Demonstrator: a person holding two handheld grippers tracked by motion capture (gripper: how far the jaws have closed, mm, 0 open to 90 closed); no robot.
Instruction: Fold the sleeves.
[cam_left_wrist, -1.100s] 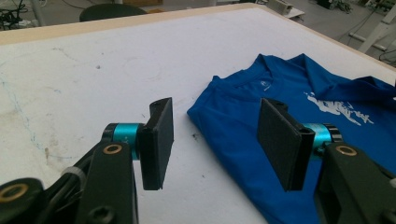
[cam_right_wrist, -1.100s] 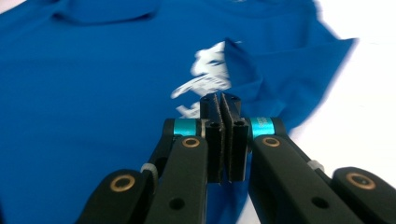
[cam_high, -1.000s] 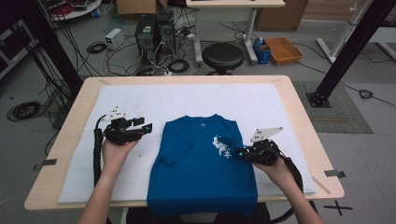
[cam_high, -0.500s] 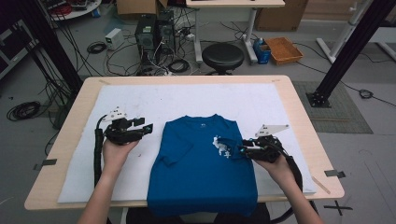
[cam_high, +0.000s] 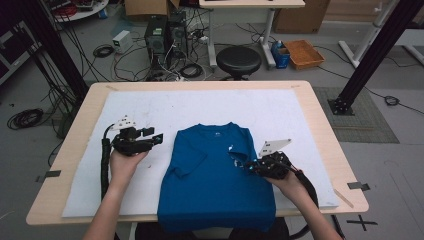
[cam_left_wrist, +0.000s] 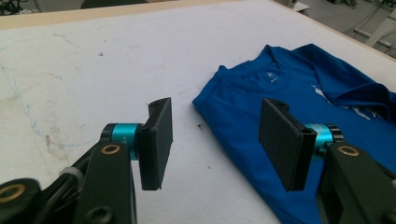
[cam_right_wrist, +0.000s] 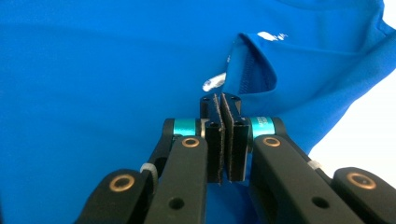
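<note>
The left gripper (cam_high: 150, 139) is being held over the bare white mat (cam_high: 210, 107), just left of the blue T-shirt (cam_high: 215, 180); its jaws are spread wide with nothing between them, as they were a second ago. In the left gripper view, the shirt's collar and near shoulder are lying just beyond the right-hand jaw.

The T-shirt is lying flat at the table's near middle, its hem hanging over the near edge and its left sleeve folded inward.

The right gripper (cam_high: 248, 165), beside the shirt's edge a second ago, is now being carried inward over the body with the right sleeve (cam_right_wrist: 250, 70). Its jaws have just been closing and are now pressed together; the fold is apparently pinched between them, though the cloth at the pads is hardly visible. By this the right-hand fold is judged under way. The right hand (cam_high: 285, 177) is being held low, with the gripper pointing toward the shirt's middle.
</note>
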